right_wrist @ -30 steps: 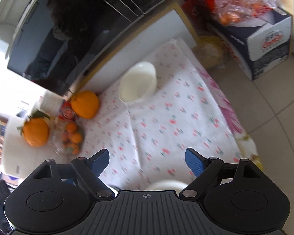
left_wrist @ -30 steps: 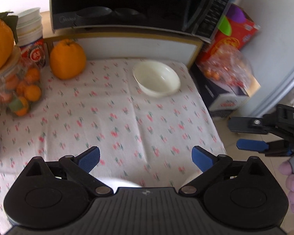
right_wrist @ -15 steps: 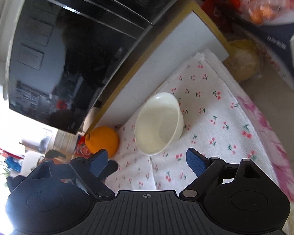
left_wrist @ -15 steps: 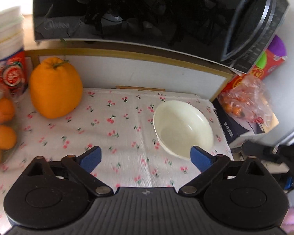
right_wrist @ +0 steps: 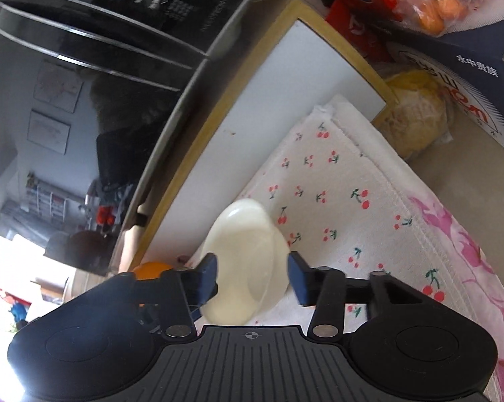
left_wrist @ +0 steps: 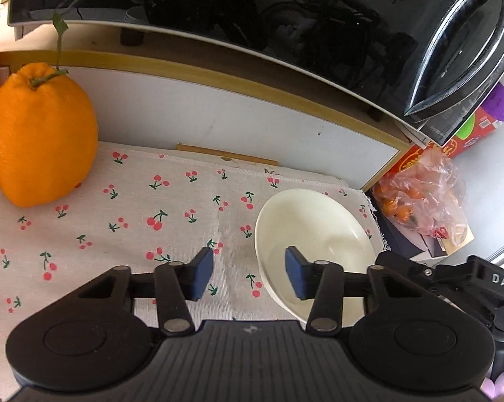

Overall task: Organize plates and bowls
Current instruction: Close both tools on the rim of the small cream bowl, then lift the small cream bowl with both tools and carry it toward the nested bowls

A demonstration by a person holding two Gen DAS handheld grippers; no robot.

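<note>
A cream bowl [left_wrist: 319, 231] stands upright on the cherry-print cloth [left_wrist: 134, 221], near the table's right end. My left gripper [left_wrist: 249, 276] hangs over the bowl's left rim with its jaws closing. One blue pad is outside the rim and the other is over the hollow, and a gap shows on both sides. My right gripper [right_wrist: 252, 278] is at the bowl [right_wrist: 245, 254] from the other side. Its jaws are closing too, with the bowl between the pads and no clear press visible. Its black housing [left_wrist: 480, 281] shows to the right of the bowl.
A big orange fruit [left_wrist: 40, 137] sits at the left on the cloth. A black microwave [left_wrist: 252, 16] overhangs a white back panel just behind the bowl. Past the table's right edge are a bag of small oranges [left_wrist: 423, 194], a dark box [right_wrist: 459, 67] and pink cloth [right_wrist: 469, 251].
Both grippers came forward and down to the bowl, which now fills far more of each view. Both pairs of jaws have narrowed from wide open to a small gap.
</note>
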